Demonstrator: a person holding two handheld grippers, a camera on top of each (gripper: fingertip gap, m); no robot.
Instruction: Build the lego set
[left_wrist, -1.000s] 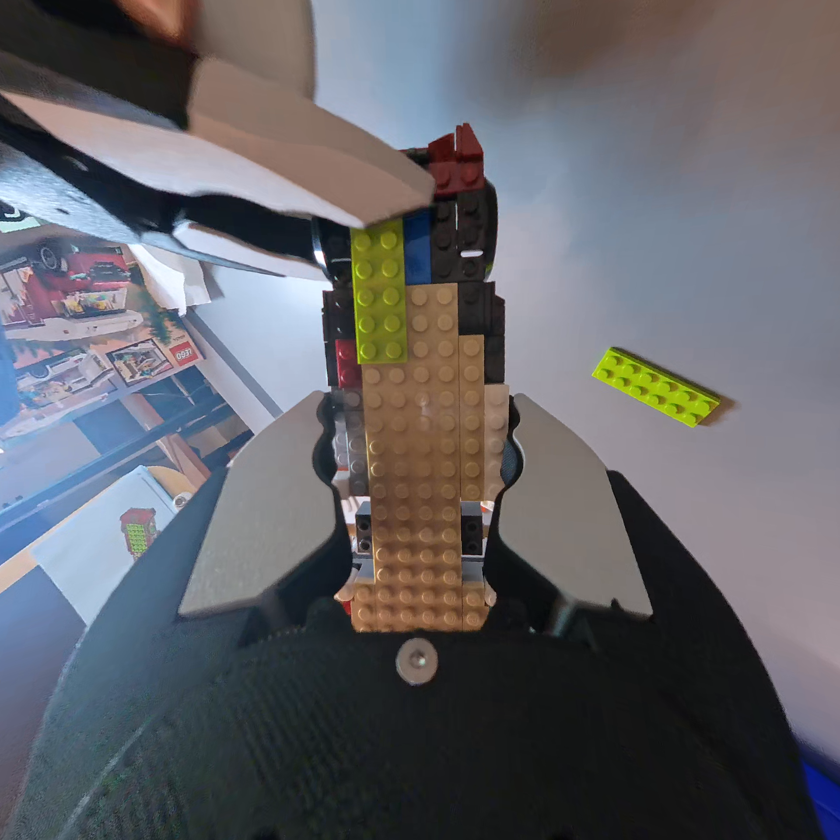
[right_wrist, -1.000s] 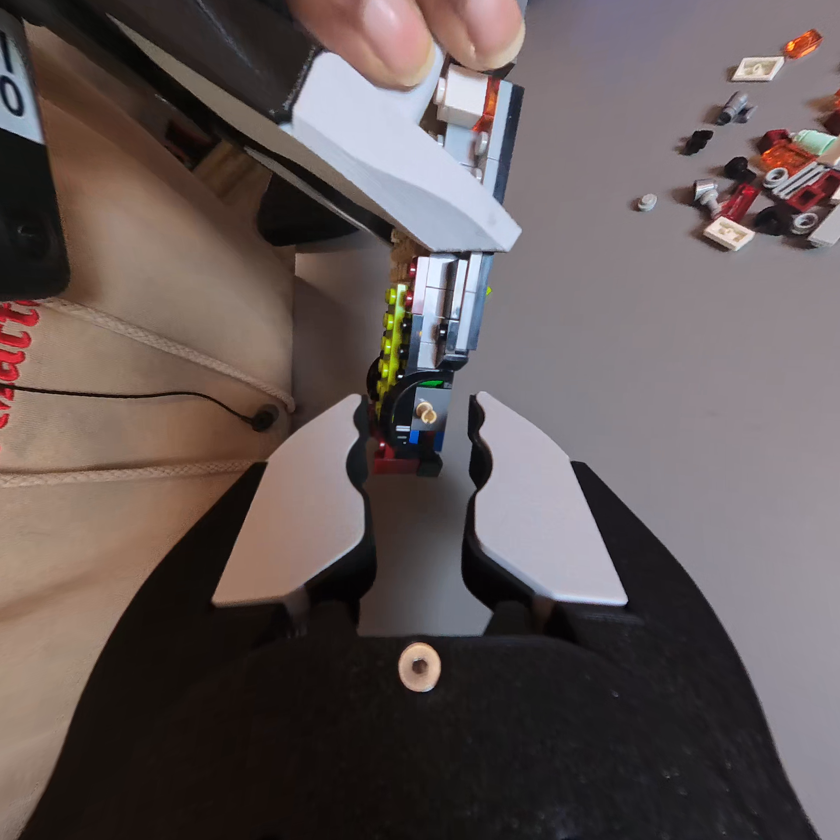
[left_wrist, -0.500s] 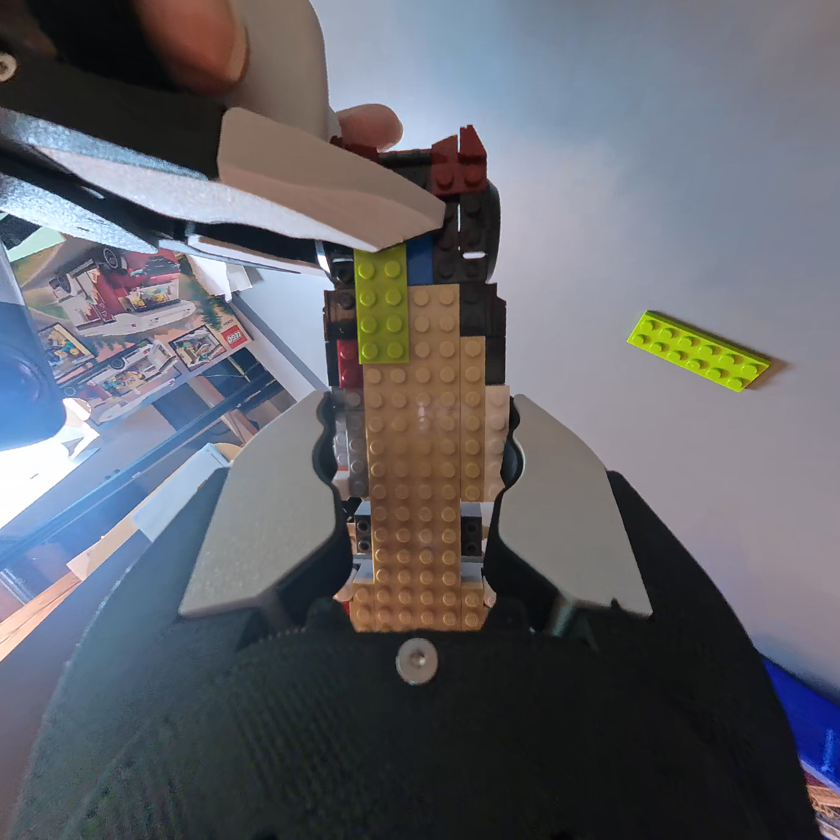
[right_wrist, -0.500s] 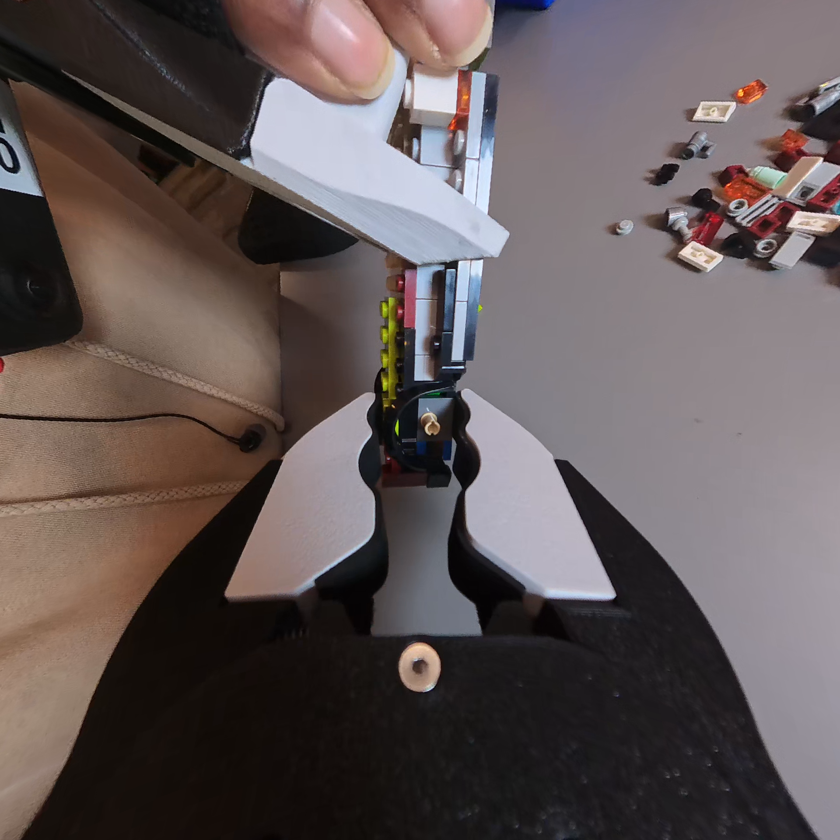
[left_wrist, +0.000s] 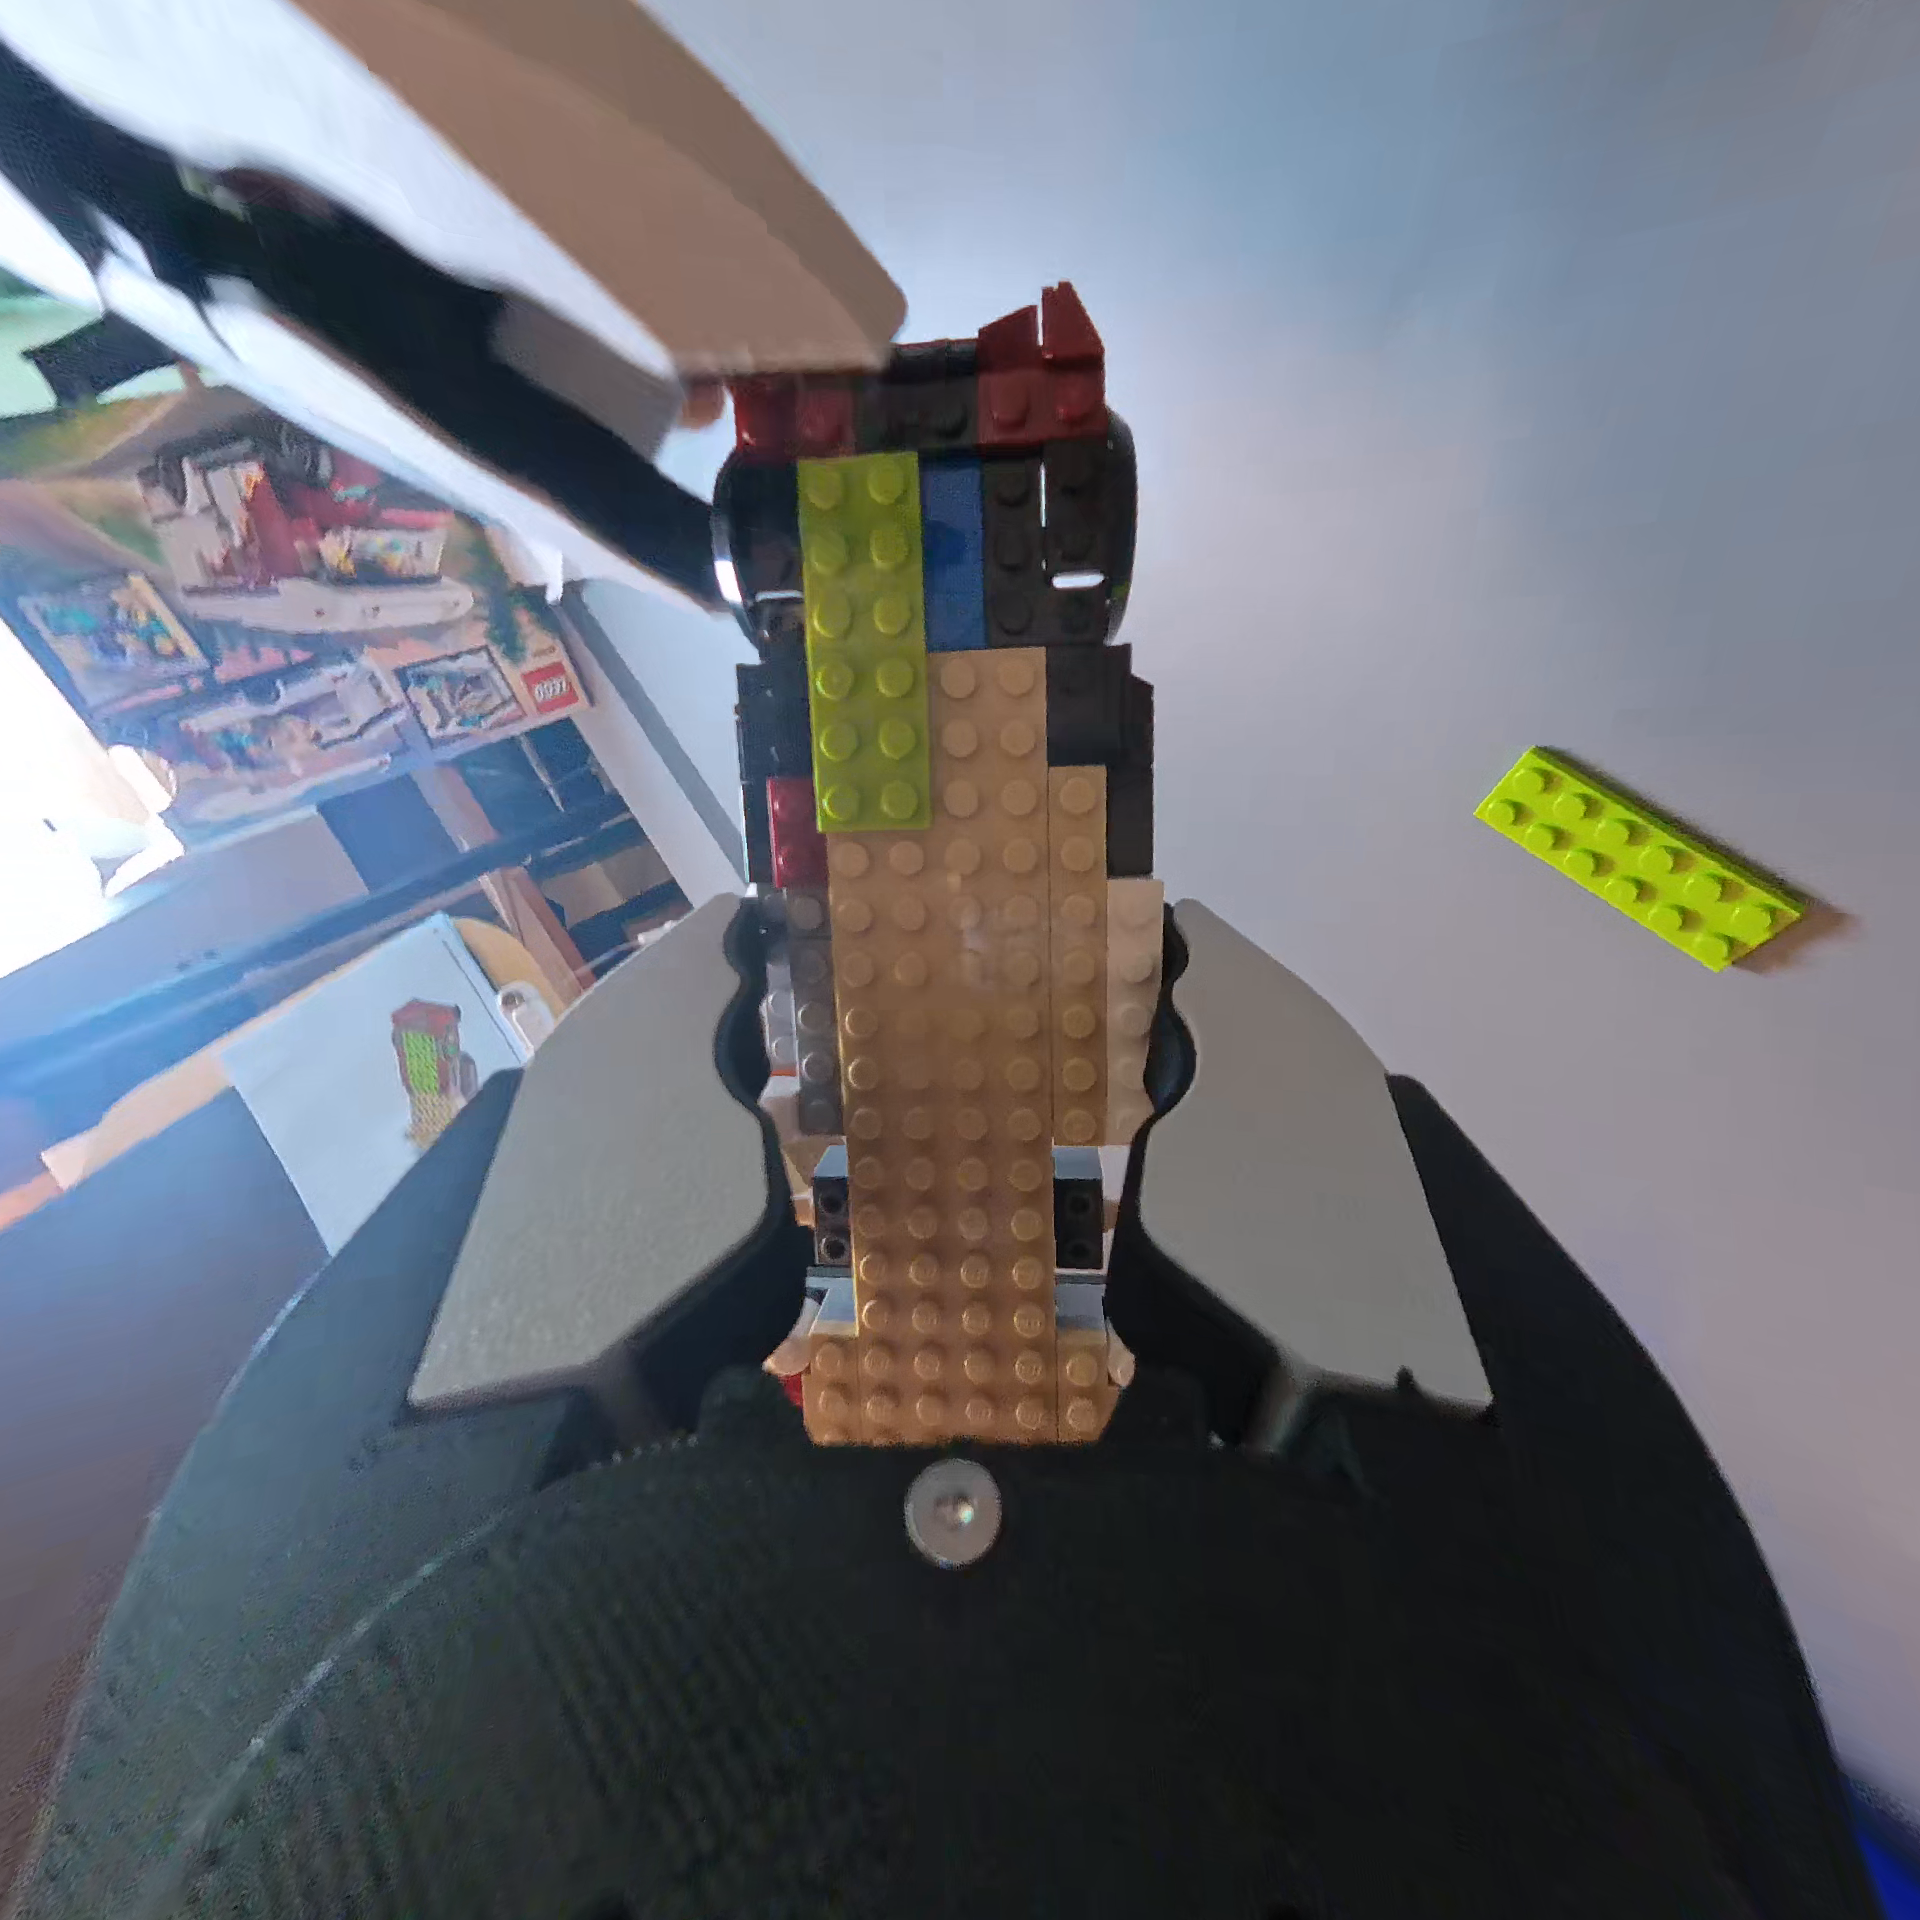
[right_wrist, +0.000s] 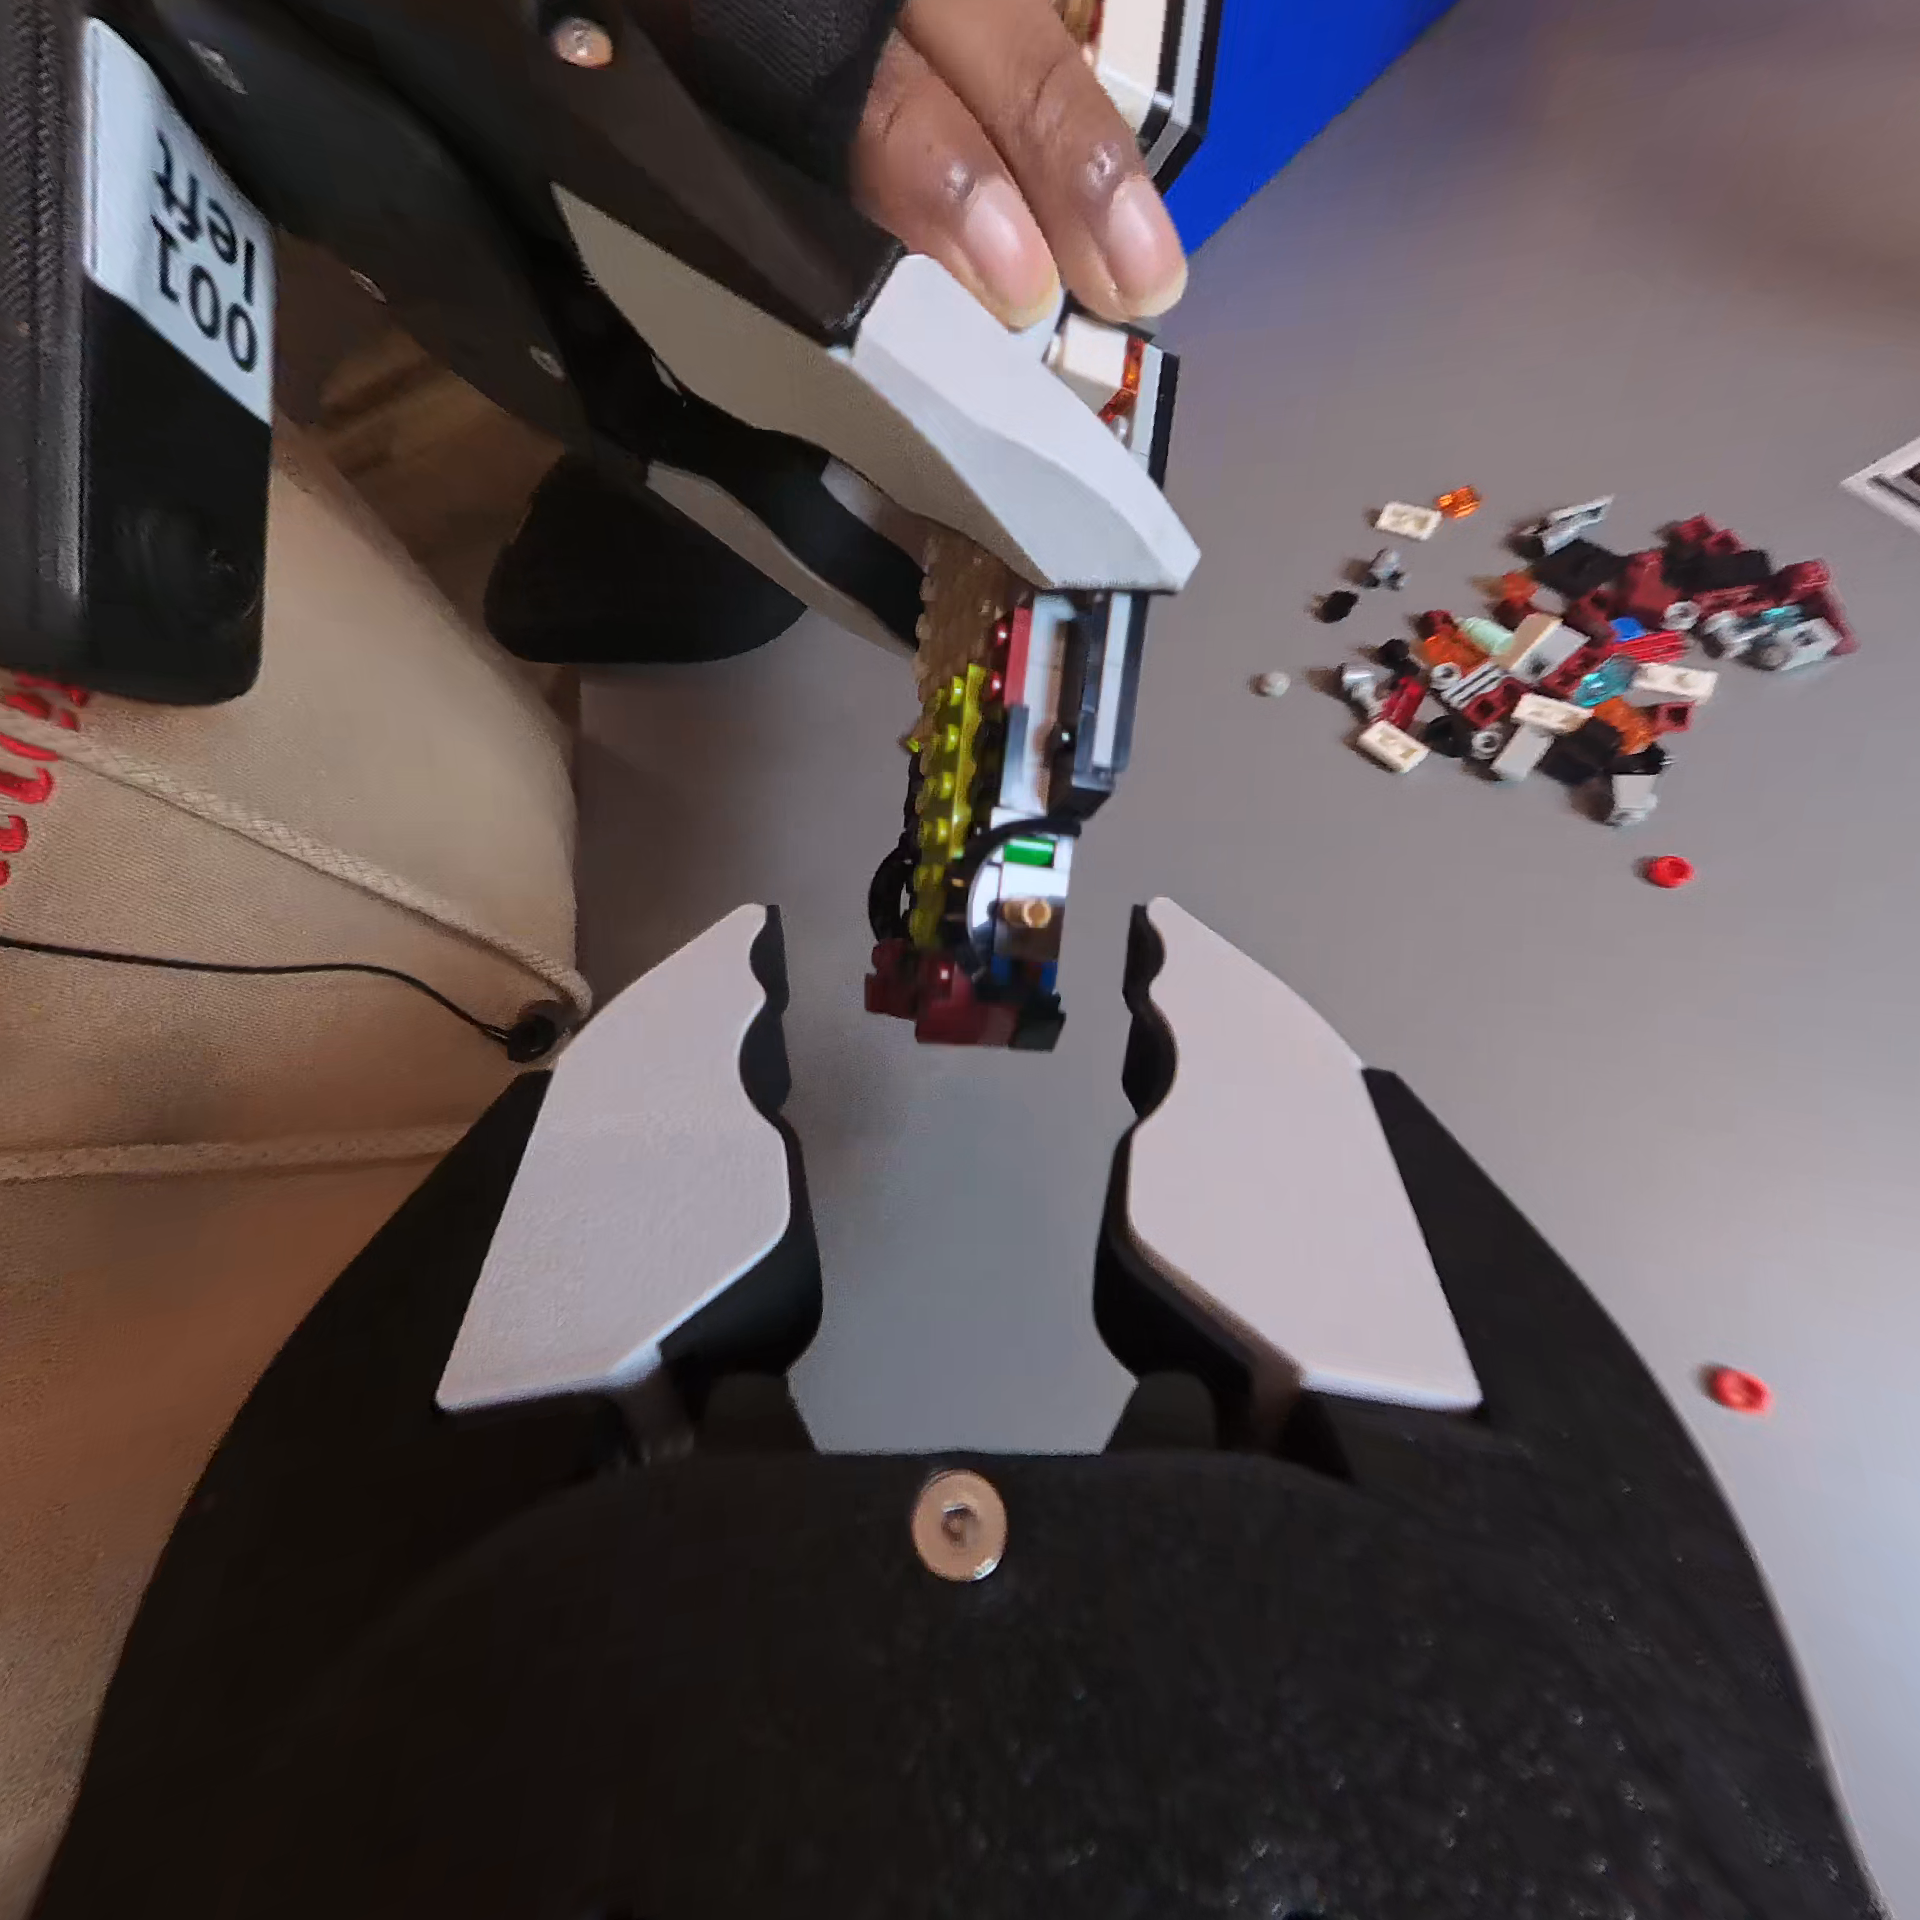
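Holding the brick model (left_wrist: 966, 1039) in my left tongs (left_wrist: 961, 1023), I can see both pads pressed against its sides, with the long tan plates facing the camera and the lime plate (left_wrist: 868, 644) seated near the far end. My right tongs (right_wrist: 956, 997) stand apart with nothing between the pads pressing; the model's dark red end (right_wrist: 961, 1003) sits in the gap, touching neither pad. A person's hand (right_wrist: 1023, 197) rests on the left tool and the top of the model. As for what stands built: the tan base, the lime strip, blue, black and dark red parts are joined. I judge more is unplaced, since a second loose lime plate (left_wrist: 1642, 857) lies on the grey surface (right_wrist: 1455, 1091), a heap of small bricks (right_wrist: 1590, 675) sits well apart, and two red studs (right_wrist: 1737, 1390) lie nearer.
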